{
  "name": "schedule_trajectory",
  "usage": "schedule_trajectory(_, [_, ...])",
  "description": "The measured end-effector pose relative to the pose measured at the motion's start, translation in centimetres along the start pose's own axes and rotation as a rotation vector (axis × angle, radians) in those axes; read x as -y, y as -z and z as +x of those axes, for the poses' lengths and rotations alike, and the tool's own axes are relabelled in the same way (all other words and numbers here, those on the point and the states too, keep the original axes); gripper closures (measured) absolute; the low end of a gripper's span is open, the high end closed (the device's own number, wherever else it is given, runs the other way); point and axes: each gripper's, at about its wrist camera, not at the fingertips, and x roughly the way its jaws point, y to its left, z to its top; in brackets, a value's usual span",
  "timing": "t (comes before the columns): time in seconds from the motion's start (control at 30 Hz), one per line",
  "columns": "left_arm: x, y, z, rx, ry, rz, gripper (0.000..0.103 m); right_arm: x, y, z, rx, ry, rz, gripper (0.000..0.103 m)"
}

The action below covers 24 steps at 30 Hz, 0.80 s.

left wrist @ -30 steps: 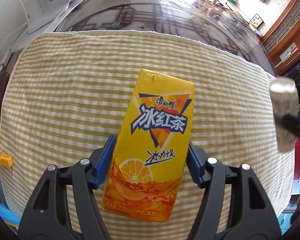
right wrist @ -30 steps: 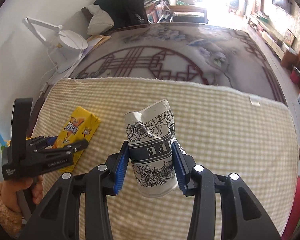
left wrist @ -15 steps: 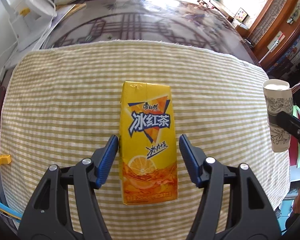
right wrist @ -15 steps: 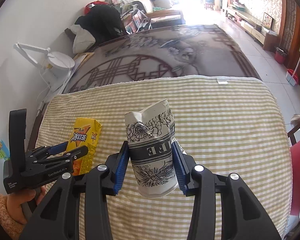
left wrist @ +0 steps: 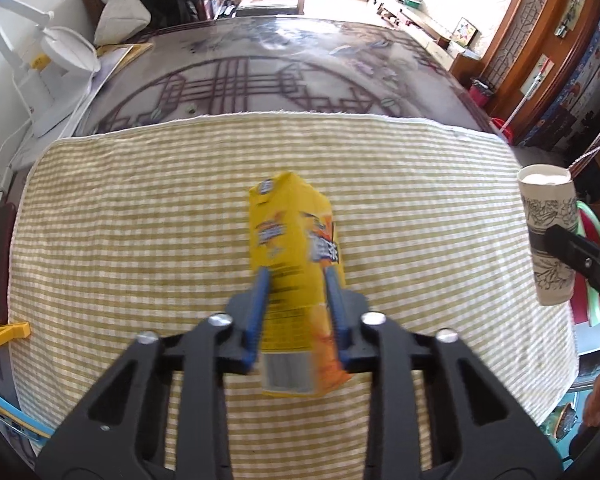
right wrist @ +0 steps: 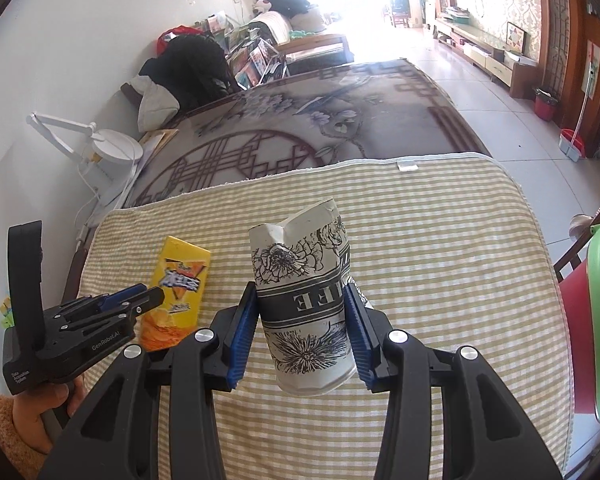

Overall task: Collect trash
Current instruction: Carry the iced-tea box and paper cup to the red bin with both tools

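1. The yellow drink carton (left wrist: 294, 280) sits clamped in your left gripper (left wrist: 296, 312). The blue fingers (left wrist: 260, 308) press on its narrow sides near the lower half. The carton tips away from the camera, its top end forward, and looks lifted clear of the cloth, though blur makes the gap hard to judge.
2. Seen from the right wrist, the same carton (right wrist: 178, 296) shows its orange printed face beside the black body of the left gripper (right wrist: 132, 304).
3. The paper cup (right wrist: 306, 308), white with black flower drawings and a dented rim, is held in your right gripper (right wrist: 302, 328). Its blue fingers (right wrist: 242, 332) are closed on the cup's middle band. That mid-body hold likely keeps the soft wall from crumpling further.
4. From the left wrist, the cup (left wrist: 548, 236) hangs off to the right edge, past the cloth's border.
5. Beneath both items lies a checked cloth (left wrist: 140, 220) in tan and white, spread over the desk (left wrist: 260, 72), whose dark top has a lattice pattern.
6. A white lamp (right wrist: 108, 148) stands at the far left, against the wall.
7. With both pieces of trash gripped, the pickup seems done. A bin would be the likely next stop, but none is clearly in view.
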Motion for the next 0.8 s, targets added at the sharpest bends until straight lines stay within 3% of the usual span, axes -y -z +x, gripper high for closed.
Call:
schedule_trajectory(0.07, [0.4, -0.2, 0.0, 0.002, 0.003, 0.007, 0.08, 0.6, 0.2, -0.4, 0.005, 0.001, 0.008, 0.062])
schedule_trajectory(0.13, [0.5, -0.2, 0.3, 0.005, -0.016, 0.021, 0.07, 1.3, 0.4, -0.9, 0.009, 0.004, 0.017, 0.062])
schedule_trajectory(0.17, [0.5, -0.1, 0.6, -0.001, -0.027, 0.024, 0.046, 1.7, 0.5, -1.1, 0.01, 0.004, 0.023, 0.062])
schedule_trajectory(0.2, [0.2, 0.0, 0.9, 0.002, -0.034, 0.021, 0.034, 2.0, 0.6, -1.3, 0.008, 0.004, 0.028, 0.062])
schedule_trajectory(0.37, [0.2, 0.0, 3.2, -0.031, -0.039, 0.035, 0.031, 3.5, 1.2, -1.8, 0.005, 0.0, 0.061, 0.062])
schedule_trajectory(0.43, [0.1, -0.3, 4.7, -0.075, -0.032, 0.009, 0.032, 3.8, 1.4, -2.2, 0.006, 0.0, 0.065, 0.062])
schedule_trajectory(0.47, [0.1, -0.4, 5.2, -0.087, -0.023, -0.002, 0.045, 4.0, 1.4, -2.4, 0.007, 0.001, 0.064, 0.062])
schedule_trajectory(0.5, [0.3, -0.6, 5.6, -0.104, -0.008, -0.015, 0.069, 4.2, 1.5, -2.8, 0.011, 0.004, 0.064, 0.062])
schedule_trajectory(0.57, [0.9, -0.9, 5.6, -0.106, -0.025, -0.021, 0.069, 4.8, 1.6, -3.4, 0.02, 0.009, 0.072, 0.062])
schedule_trajectory(0.7, [4.0, -1.8, 3.2, -0.034, 0.016, 0.004, 0.069, 6.9, 1.8, -5.4, 0.056, 0.037, 0.101, 0.062])
schedule_trajectory(0.8, [9.3, -2.8, 1.0, 0.012, 0.099, 0.079, 0.069, 9.2, 2.0, -6.9, 0.084, 0.065, 0.134, 0.062])
